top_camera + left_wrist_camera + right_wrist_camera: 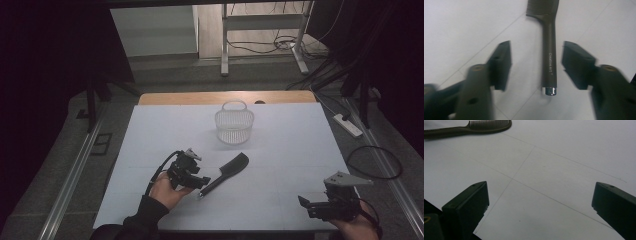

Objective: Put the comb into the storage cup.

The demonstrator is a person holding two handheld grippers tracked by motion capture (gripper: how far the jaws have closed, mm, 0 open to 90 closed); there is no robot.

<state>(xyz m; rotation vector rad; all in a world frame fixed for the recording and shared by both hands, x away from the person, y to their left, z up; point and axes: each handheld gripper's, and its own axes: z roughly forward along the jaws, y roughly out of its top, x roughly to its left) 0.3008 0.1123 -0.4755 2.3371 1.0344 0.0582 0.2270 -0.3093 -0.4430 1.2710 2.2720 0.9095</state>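
Comb (549, 52) handle lettering, left-tool close-up

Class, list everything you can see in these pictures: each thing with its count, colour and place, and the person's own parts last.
Comb: one, black, lying flat on the table near its middle, handle end between the left gripper's open jaws without touching them.
Basket: one, white wire, upright on the table beyond the comb, apart from it.
Table: one, white top with a wooden far edge.
Power strip: one, white, on the floor right of the table.
Frame: one, white metal, on the floor behind the table, cables around it.
Left gripper: one, black, at the comb's handle, jaws open.
Right gripper: one, black with a grey plate, near the table's front right corner, jaws open, nothing between them.
Hands: two, at the bottom edge, one on each gripper; dark sleeve on the left.
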